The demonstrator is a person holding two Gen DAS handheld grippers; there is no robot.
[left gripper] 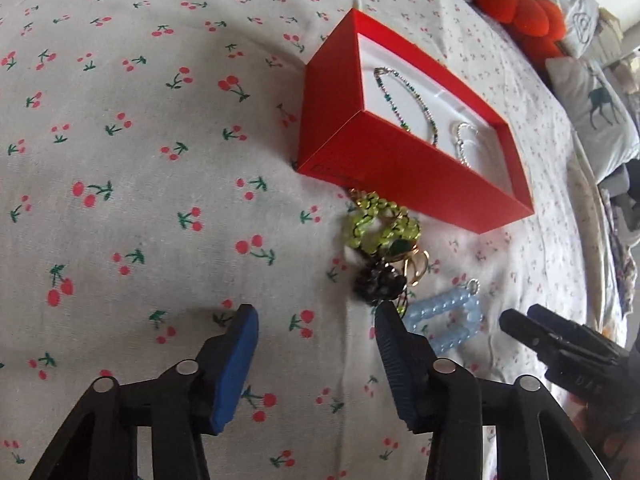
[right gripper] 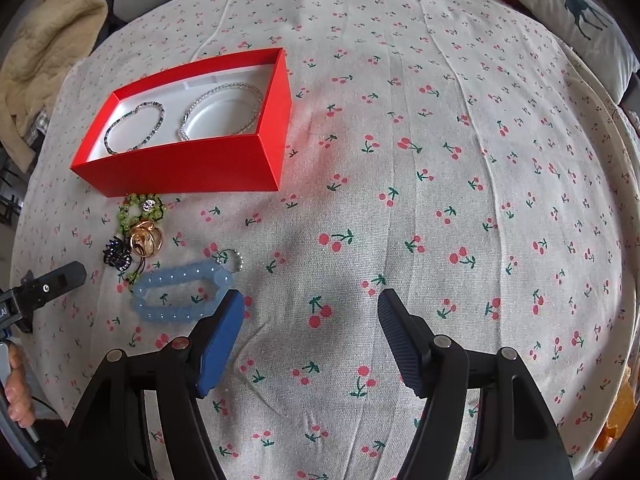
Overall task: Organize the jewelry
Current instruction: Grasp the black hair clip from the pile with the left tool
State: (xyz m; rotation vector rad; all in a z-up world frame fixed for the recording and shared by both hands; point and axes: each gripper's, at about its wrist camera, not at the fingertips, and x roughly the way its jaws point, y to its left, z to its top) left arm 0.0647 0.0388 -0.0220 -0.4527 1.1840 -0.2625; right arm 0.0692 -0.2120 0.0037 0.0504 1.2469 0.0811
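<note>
Down on the bed, in the left wrist view, the left tongs stand apart with nothing between them; their right finger tip sits just beside a dark charm and a blue bracelet; green beads lie against the red box, which holds two bracelets; the right tongs show at the edge. Over in the right wrist view, the right tongs gape over bare sheet, their left finger just beside the blue bracelet; a gold ring lies near the box.
</note>
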